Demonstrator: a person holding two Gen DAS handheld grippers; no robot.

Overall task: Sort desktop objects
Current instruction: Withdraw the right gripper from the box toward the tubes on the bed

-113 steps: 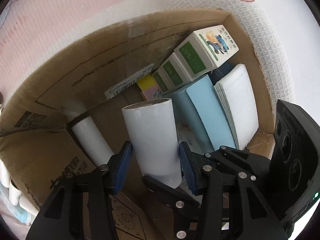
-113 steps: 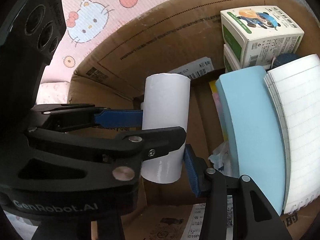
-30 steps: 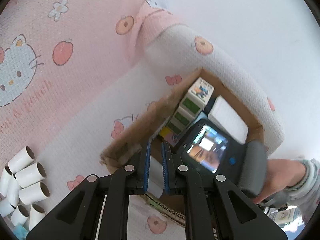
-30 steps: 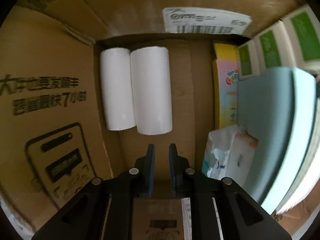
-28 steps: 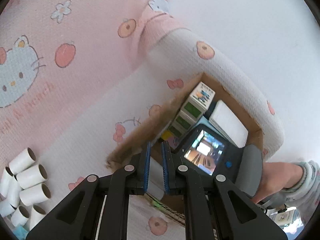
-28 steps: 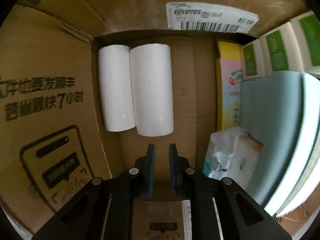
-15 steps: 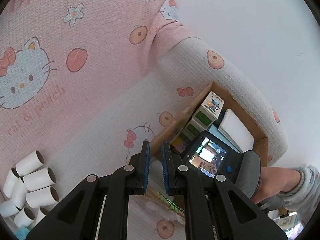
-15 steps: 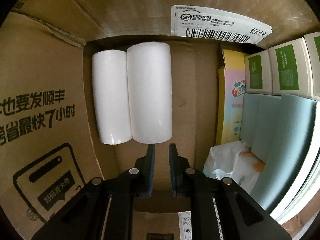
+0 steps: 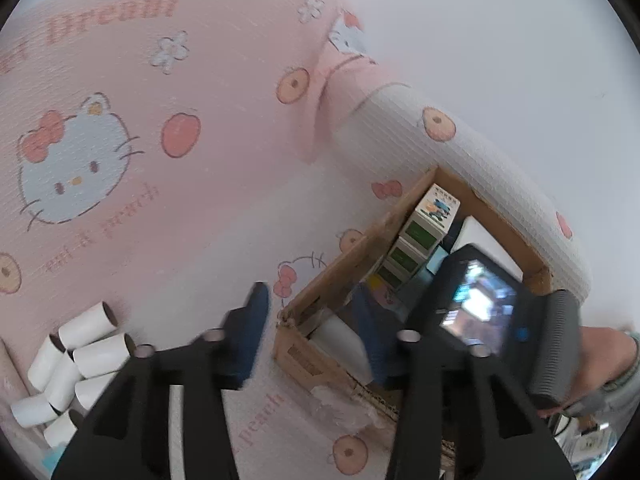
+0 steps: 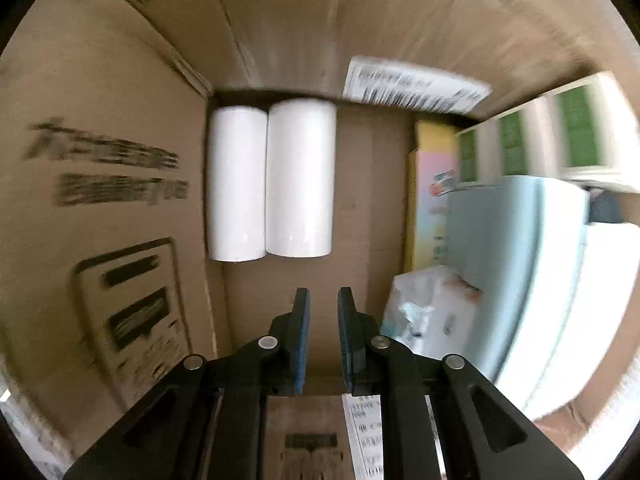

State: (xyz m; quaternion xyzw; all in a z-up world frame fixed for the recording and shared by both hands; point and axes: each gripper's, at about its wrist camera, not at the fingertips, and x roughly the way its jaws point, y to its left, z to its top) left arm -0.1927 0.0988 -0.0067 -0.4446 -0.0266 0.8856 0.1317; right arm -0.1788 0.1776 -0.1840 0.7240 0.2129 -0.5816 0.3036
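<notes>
A pile of several white paper tubes (image 9: 76, 364) lies on the pink cartoon-print cloth at the lower left of the left wrist view. My left gripper (image 9: 310, 306) hangs above the near corner of the cardboard box (image 9: 308, 356); its jaws are opening, with nothing between them. Inside the box two white tubes (image 10: 236, 184) (image 10: 300, 180) lie side by side against the left wall. My right gripper (image 10: 323, 300) points down into the box just short of them, shut and empty. In the left wrist view the right gripper's body and screen (image 9: 480, 308) are held over the box by a hand (image 9: 604, 356).
The box's right half holds green-labelled cartons (image 10: 516, 144), a yellow and pink pad (image 10: 428, 200), light blue notebooks (image 10: 504, 248) and a tissue pack (image 10: 428, 312). Bare cardboard floor (image 10: 372, 200) lies between tubes and pad. A padded white edge (image 9: 460, 152) runs behind the box.
My left gripper's jaws have spread apart from shut, and it has drawn back from the box. My right gripper has pulled up and away from the two tubes, still shut.
</notes>
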